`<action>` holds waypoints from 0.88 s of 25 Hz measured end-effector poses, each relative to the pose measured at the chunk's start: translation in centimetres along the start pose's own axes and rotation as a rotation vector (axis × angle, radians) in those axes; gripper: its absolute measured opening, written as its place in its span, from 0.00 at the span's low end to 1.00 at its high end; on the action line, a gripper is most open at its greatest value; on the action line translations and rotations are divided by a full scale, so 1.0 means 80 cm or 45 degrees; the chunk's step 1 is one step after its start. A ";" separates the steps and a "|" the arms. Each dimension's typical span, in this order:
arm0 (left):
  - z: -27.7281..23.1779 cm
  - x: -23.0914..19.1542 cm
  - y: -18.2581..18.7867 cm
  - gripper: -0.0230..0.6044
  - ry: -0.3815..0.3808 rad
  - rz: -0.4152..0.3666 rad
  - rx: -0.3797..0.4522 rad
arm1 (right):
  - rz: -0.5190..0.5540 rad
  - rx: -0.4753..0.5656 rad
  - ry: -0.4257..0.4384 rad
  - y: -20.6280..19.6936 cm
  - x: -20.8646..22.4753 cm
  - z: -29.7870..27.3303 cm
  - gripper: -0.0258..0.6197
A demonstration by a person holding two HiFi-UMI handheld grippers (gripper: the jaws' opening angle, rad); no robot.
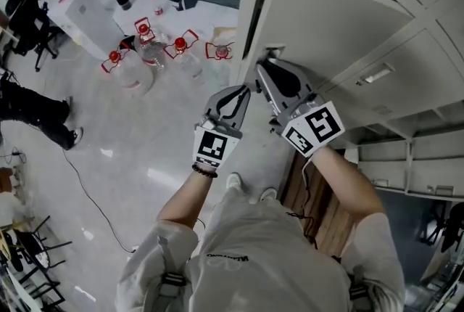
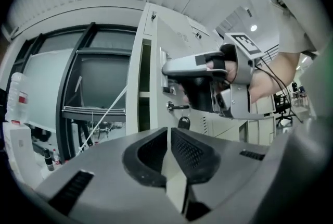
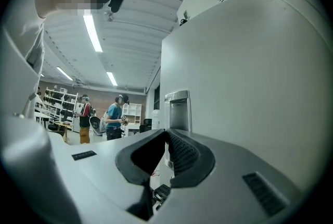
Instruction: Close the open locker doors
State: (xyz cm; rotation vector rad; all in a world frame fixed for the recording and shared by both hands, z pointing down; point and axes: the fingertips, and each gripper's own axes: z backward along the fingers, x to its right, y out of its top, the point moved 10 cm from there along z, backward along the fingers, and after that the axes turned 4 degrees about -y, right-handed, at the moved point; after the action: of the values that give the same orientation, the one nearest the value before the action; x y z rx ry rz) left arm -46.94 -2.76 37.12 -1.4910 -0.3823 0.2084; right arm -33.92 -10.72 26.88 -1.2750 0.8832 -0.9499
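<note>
The open locker door (image 1: pixel 341 20) stands swung out from the lockers (image 1: pixel 435 6), its free edge and metal latch (image 1: pixel 274 51) just ahead of the right gripper (image 1: pixel 265 65), whose jaws are closed together on nothing, while the left gripper (image 1: pixel 245 91), likewise closed and empty, sits just beside it, off the door's edge.

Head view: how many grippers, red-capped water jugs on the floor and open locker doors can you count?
Grippers: 2, the left gripper and the right gripper
Red-capped water jugs: 4
Open locker doors: 1
Total: 7
</note>
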 end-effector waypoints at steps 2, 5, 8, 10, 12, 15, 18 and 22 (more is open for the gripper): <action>-0.015 -0.005 -0.005 0.07 0.020 -0.006 -0.029 | 0.006 0.004 -0.042 -0.001 0.002 -0.009 0.09; -0.034 -0.015 -0.012 0.07 0.069 -0.020 -0.053 | 0.011 0.007 -0.109 -0.002 0.005 -0.022 0.09; -0.048 -0.024 -0.017 0.06 0.122 -0.019 -0.034 | 0.016 0.011 -0.173 -0.003 0.010 -0.034 0.09; -0.058 -0.031 -0.020 0.06 0.146 -0.011 -0.021 | 0.017 0.014 -0.218 -0.004 0.015 -0.043 0.09; -0.068 -0.037 -0.022 0.06 0.162 -0.010 -0.014 | 0.020 0.018 -0.266 -0.005 0.020 -0.051 0.09; -0.082 -0.047 -0.024 0.05 0.172 -0.015 -0.005 | 0.023 0.020 -0.337 -0.006 0.027 -0.062 0.09; -0.093 -0.054 -0.026 0.05 0.176 -0.009 -0.002 | 0.019 0.017 -0.394 -0.006 0.033 -0.070 0.09; -0.104 -0.061 -0.026 0.05 0.186 -0.004 -0.007 | 0.024 0.020 -0.447 -0.007 0.038 -0.079 0.08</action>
State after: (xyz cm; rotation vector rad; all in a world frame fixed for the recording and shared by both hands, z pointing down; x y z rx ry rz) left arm -48.55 -12.44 38.29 -1.5011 -0.2681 0.0948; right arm -38.72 -15.89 26.83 -1.3653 0.6104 -0.6878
